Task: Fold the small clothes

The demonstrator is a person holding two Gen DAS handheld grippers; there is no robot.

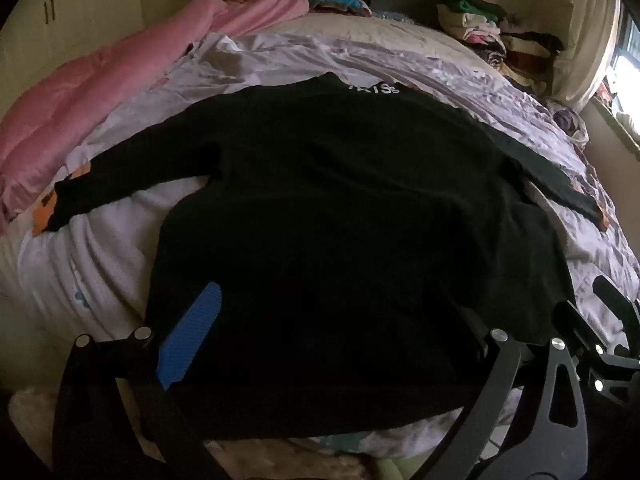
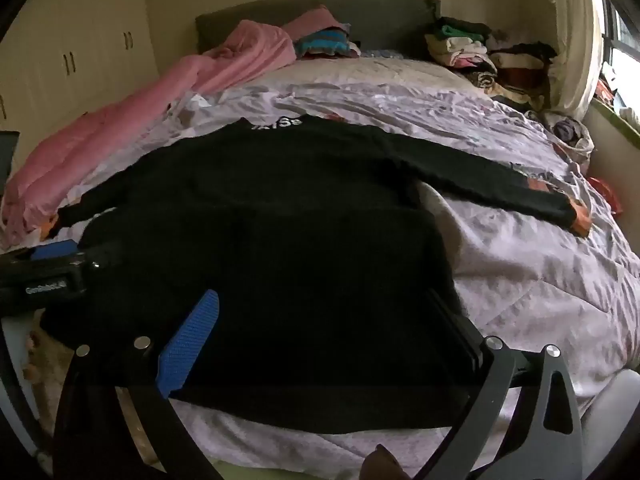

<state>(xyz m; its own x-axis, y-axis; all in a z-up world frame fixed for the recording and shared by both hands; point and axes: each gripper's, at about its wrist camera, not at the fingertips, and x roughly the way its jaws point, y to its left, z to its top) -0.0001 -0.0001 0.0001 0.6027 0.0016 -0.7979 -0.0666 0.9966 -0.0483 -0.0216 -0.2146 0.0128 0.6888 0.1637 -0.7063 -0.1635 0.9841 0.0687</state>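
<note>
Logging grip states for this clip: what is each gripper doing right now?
Left gripper: open, holding nothing, above the black long-sleeved knitted sweater.
Right gripper: open, holding nothing, over the same sweater's hem.

bed cover: pale lilac patterned quilt point(image 2: 500, 264), wrinkled, spread over the bed
blanket: pink padded blanket point(image 2: 132, 112) bunched along the left side of the bed
headboard: dark grey upholstered headboard point(image 2: 384, 12) against the wall
wardrobe: cream wardrobe doors point(image 2: 80, 40) with dark handles, left of the bed
window: bright window point(image 2: 622, 52) at the right edge
</note>
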